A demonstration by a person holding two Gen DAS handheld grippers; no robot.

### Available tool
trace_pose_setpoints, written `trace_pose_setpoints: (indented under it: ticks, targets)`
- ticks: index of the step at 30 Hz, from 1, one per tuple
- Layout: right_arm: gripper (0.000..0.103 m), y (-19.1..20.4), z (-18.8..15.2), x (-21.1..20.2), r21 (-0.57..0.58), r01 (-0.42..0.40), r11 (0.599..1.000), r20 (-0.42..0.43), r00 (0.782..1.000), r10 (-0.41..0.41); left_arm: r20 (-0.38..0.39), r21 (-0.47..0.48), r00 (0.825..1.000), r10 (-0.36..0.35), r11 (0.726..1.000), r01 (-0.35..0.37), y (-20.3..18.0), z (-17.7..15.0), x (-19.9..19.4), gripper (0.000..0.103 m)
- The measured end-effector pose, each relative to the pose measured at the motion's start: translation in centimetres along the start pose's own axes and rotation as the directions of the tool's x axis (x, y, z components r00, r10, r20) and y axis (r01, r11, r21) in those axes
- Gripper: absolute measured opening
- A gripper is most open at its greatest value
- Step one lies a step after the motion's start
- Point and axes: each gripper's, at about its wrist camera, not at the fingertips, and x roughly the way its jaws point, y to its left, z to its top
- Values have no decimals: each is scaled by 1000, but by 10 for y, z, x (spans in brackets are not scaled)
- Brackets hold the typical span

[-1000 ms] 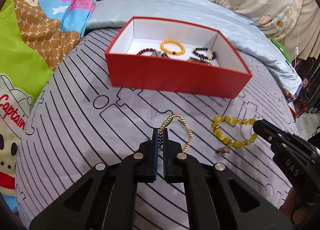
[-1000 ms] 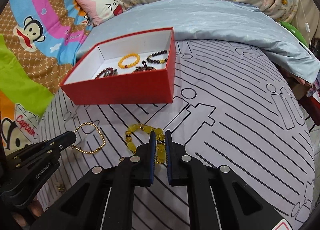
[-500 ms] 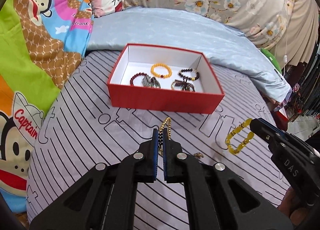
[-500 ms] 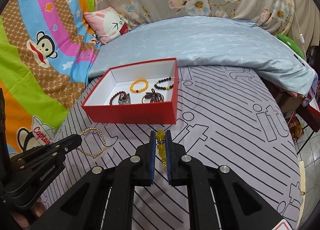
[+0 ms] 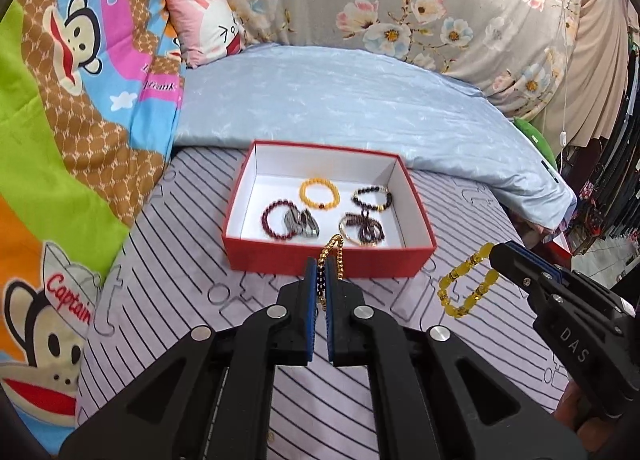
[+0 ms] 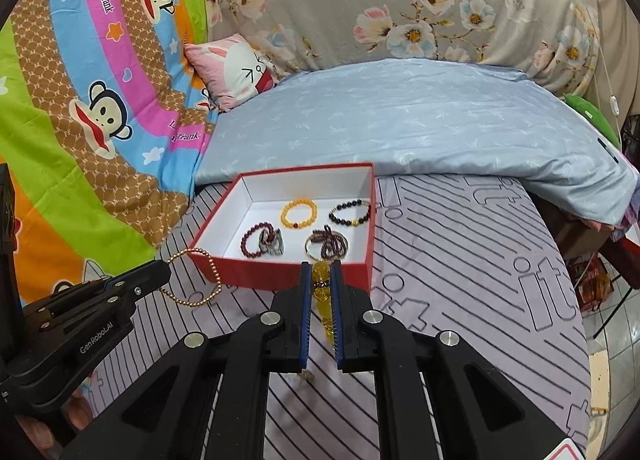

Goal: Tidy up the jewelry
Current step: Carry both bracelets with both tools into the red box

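A bed (image 5: 168,340) covered in a grey sheet with dark line patterns fills the left wrist view, with a pale blue duvet (image 5: 340,100) and a floral curtain behind. A red box (image 5: 328,266) with a white lining sits on the sheet and already holds an orange bead bracelet (image 5: 320,194), a dark red bead bracelet (image 5: 276,224) and other dark beaded pieces. The left gripper (image 5: 320,280) has its fingers pinched nearly together on a gold bead chain (image 5: 335,250), which loops up just in front of the box's near wall. Off to the right, the right gripper (image 5: 498,252) carries a yellow bead bracelet (image 5: 466,284) hanging clear of the sheet.

In the right wrist view the same box (image 6: 280,280) lies ahead and slightly left. The right gripper (image 6: 320,280) has its fingers closed narrowly on the yellow bracelet (image 6: 322,300), which dangles below the grip. At left, the left gripper (image 6: 160,270) holds the gold chain (image 6: 204,280) as an open loop beside the box's corner.

Judging from this, the main risk is the thin chain: pinched on only a few small beads, it could slip free if the hand swings. Either dangling loop could also catch the box's near wall on the way in, dragging the light box or dropping outside it. Releasing on top of the pieces already inside could tangle them.
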Motion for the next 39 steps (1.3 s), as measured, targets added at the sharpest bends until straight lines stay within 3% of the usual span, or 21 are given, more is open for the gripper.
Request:
trace_pose_setpoints:
  ticks: [9,17,27,36,39]
  targets:
    - [9,14,44,33,-36,-17,999,29,999,18,37,10,999,14,1000,-14,3,45,29,3]
    - [9,17,73,83,-33,-32,999,11,999,32,1,3,999,42,999,-42,11,68,85,3]
    - [9,11,70,133,-33,-15,999,-50,999,13,-57,0,996,63,998,-63,18,68,133,3]
    - [9,14,67,147,-38,-19,999,-69,998,16,-75,-5,995,69,998,-69,19,65,145,4]
    - [13,18,64,149,-58,-10,998,-60,998,6,-73,-20,994,85,996,-86,23,64,145,9]
